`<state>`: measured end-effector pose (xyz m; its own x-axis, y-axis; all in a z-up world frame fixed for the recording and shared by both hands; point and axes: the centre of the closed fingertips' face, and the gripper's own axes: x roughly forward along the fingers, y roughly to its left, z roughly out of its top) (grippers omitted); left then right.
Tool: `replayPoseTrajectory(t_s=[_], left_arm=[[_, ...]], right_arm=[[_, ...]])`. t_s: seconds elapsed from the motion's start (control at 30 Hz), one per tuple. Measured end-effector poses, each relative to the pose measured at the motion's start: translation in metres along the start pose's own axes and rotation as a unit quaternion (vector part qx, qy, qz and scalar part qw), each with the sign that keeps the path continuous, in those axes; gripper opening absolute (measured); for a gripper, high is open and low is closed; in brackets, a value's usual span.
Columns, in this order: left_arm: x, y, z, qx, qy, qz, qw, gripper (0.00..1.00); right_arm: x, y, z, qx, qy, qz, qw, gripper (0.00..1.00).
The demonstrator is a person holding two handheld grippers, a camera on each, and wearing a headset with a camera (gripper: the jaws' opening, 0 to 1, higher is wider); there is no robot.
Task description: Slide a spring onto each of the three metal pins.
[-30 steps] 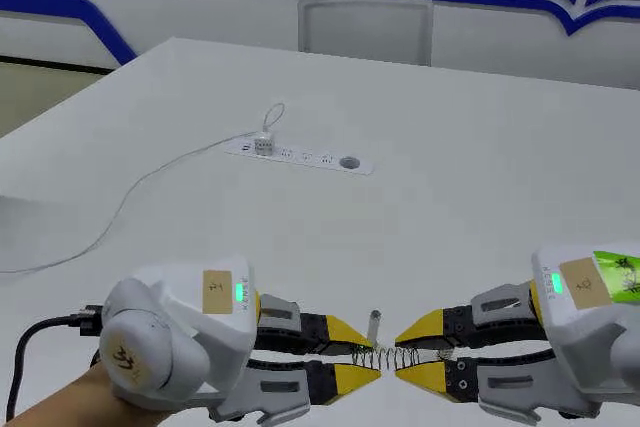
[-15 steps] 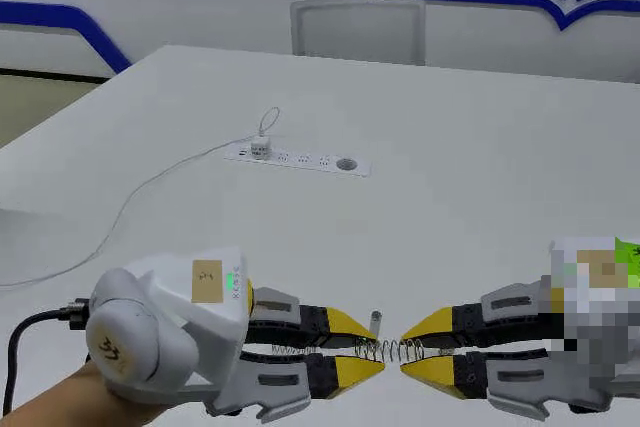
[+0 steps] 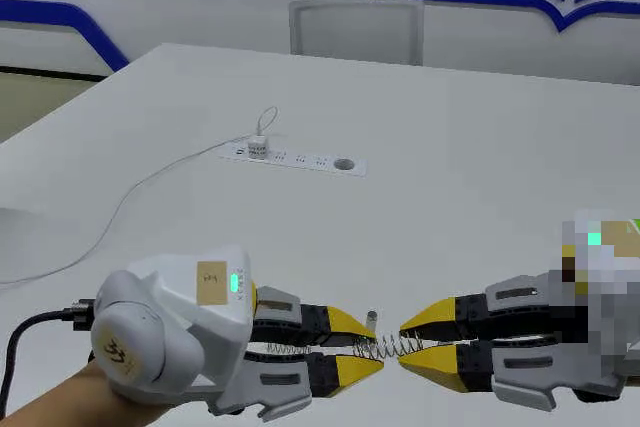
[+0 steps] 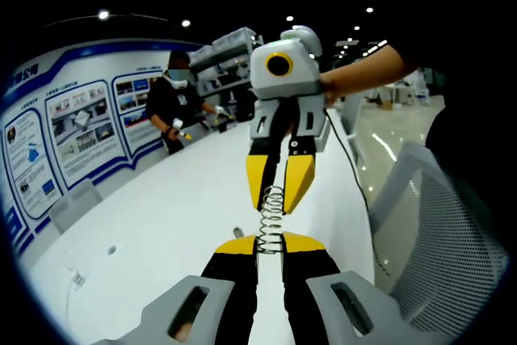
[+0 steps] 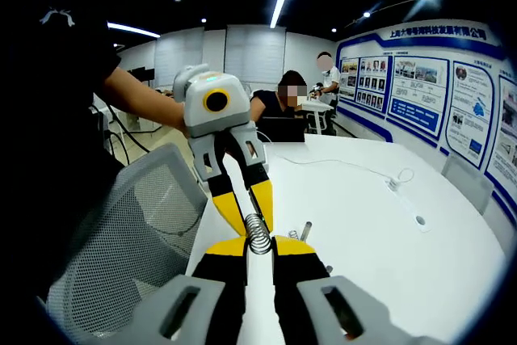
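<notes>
One spring (image 3: 391, 347) seemingly bridges left claw (image 4: 260, 246) and right claw (image 5: 257, 246), tip-to-tip.

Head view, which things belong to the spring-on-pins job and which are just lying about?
Job: spring, metal pin, left gripper, right gripper.
Lying about: power strip, white cable, chair.

Right gripper (image 5: 258, 250): yellow tips clamped on spring (image 5: 258, 236). Left gripper (image 5: 249, 220): opposite, tips at spring's far end. Pin (image 5: 307, 232): upright on white table (image 5: 380, 240), just beside.
</notes>
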<state>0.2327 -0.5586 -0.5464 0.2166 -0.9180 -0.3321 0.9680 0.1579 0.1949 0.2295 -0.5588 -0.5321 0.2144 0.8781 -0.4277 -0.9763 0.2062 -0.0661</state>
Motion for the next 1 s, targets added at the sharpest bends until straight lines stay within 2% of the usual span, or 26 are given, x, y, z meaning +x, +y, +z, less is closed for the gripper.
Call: replayPoseTrajectory(t_s=[0.23,0.43,0.67,0.77,0.9,1.0], left_arm=[[0.001,0.002,-0.002,0.000,0.003,0.009,1.0000,0.09],[0.000,0.002,0.001,-0.010,-0.007,0.015,0.9998,0.09],[0.002,0.001,-0.002,-0.016,-0.005,0.019,0.9997,0.09],[0.001,0.000,-0.004,-0.036,-0.008,0.015,0.9992,0.10],[-0.001,0.004,-0.006,-0.052,-0.009,0.027,0.9982,0.11],[-0.004,0.007,-0.001,-0.100,-0.034,0.032,0.9938,0.12]], right_arm=[[0.004,0.001,0.014,0.010,-0.023,0.005,0.9997,0.11],[0.006,0.002,0.025,0.015,-0.035,0.006,0.9992,0.11],[0.011,0.004,0.027,0.018,-0.031,0.005,0.9994,0.11],[0.013,0.003,0.026,0.034,-0.022,0.003,0.9992,0.11],[0.016,0.001,0.025,0.032,-0.012,-0.002,0.9994,0.11],[0.016,-0.001,0.029,0.031,-0.016,-0.004,0.9994,0.11]])
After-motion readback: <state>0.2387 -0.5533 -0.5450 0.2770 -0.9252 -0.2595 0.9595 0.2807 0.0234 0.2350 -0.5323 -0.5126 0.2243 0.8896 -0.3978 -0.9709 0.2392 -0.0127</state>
